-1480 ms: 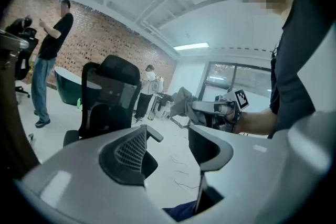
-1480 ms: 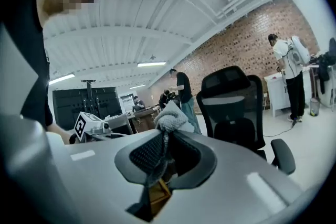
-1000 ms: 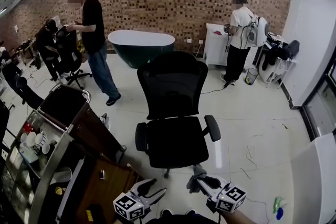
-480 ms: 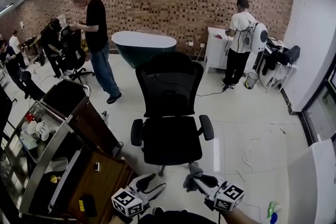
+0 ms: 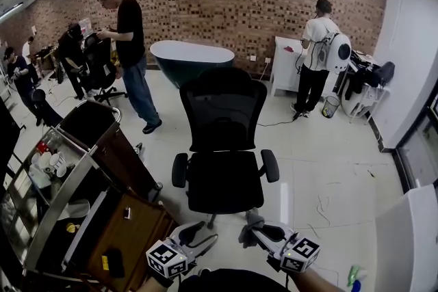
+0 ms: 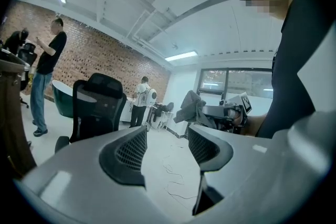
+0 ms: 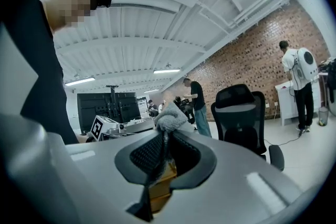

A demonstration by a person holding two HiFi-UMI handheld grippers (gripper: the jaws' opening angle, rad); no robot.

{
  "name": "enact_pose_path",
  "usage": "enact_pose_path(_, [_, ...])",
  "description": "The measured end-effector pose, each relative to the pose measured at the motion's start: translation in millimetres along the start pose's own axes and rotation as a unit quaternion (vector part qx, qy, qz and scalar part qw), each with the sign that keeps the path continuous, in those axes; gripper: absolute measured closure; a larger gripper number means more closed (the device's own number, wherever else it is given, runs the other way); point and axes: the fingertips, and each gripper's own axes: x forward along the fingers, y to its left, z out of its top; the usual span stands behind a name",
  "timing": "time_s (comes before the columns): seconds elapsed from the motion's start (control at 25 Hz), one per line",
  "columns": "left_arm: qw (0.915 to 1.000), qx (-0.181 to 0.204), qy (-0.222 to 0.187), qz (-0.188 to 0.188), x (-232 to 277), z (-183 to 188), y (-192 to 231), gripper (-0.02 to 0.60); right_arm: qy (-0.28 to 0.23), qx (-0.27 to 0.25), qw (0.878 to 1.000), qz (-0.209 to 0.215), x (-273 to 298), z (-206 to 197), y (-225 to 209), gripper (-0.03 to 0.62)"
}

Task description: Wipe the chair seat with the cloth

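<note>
A: Do we see any print worth reading?

B: Only the black-and-white square markers on the cubes [image 5: 301, 255]. A yellow label [image 5: 105, 262] on the brown cabinet [image 5: 130, 236] at our near left is too small for us to read.

A: How do we hold the two tools?

B: Both are low at the near edge, cubes toward us, tips toward the chair [image 5: 223, 121]. The right gripper [image 5: 257, 234] angles far and left. Its jaws are pressed together on the grey cloth [image 5: 250, 222], which bunches out past the tips. The left gripper [image 5: 200, 234] angles far and right. Its jaws stand spread with nothing held between them. In the left gripper view we look through the gap at pale floor [image 6: 167, 165], with the cloth-bearing right gripper off to the right.

A: Where is the cloth against the seat?

B: Apart from it. The cloth hangs in the air over the floor, just on the near side of the black seat [image 5: 224, 181], touching nothing but the jaws.

A: What differs from a second ago?

B: Little. We keep both grippers much where they were, the right one clamped as before and the left one as wide. The chair sits a touch further left in the head view, and the cloth is no closer to the seat.
</note>
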Motion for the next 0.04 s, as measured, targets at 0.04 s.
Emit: enact_pose_path(0.04, [1.0000, 0.001, -0.001, 0.000, 0.7, 1.1, -1.2, 0.311, -0.001, -0.001, 1.000, 0.002, -0.2, 1.6, 0.9, 0.553])
